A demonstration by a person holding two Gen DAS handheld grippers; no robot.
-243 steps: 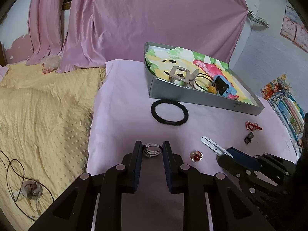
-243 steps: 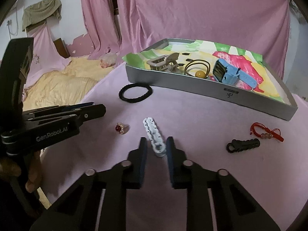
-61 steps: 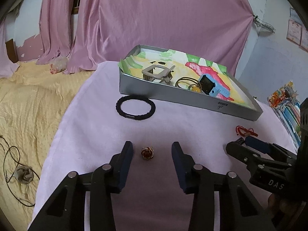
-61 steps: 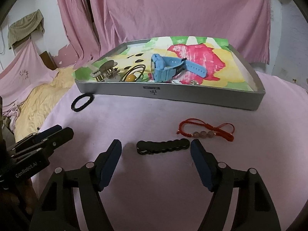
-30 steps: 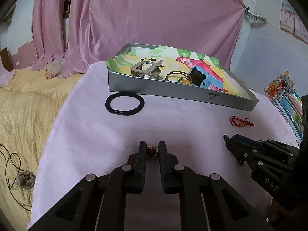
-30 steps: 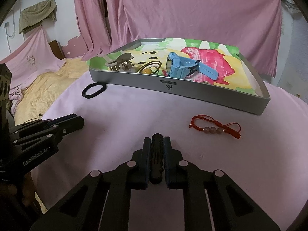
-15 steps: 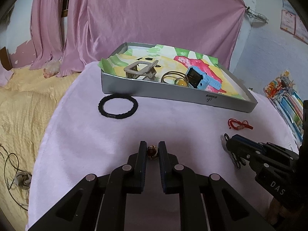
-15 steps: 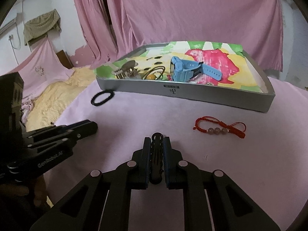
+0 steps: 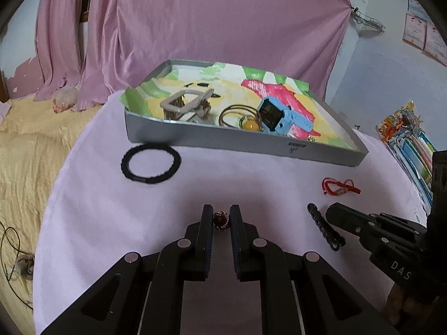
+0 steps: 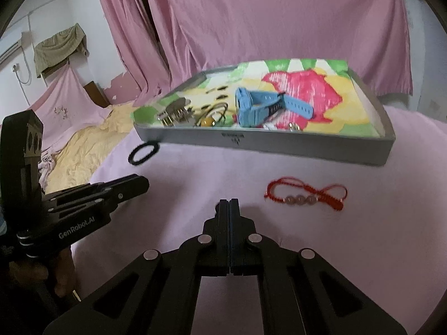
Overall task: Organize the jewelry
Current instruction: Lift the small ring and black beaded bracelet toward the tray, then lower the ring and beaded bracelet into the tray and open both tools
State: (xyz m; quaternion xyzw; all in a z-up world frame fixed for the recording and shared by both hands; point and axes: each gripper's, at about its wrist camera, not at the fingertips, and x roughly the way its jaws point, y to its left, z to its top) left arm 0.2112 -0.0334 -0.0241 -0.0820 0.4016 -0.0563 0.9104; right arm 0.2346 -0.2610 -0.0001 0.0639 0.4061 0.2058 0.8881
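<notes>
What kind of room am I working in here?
Most likely a bedroom at home: pink curtains cover the wall, a yellow bedspread lies rumpled beside the pink-clothed table, and a grey tray of trinkets sits on top.

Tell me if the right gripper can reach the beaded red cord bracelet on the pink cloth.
Probably yes: the red cord bracelet lies bare on the pink cloth just ahead-right of the right gripper, nothing between. Its jaws have just been closing, with nothing seen between them, so they must reopen first.
</notes>
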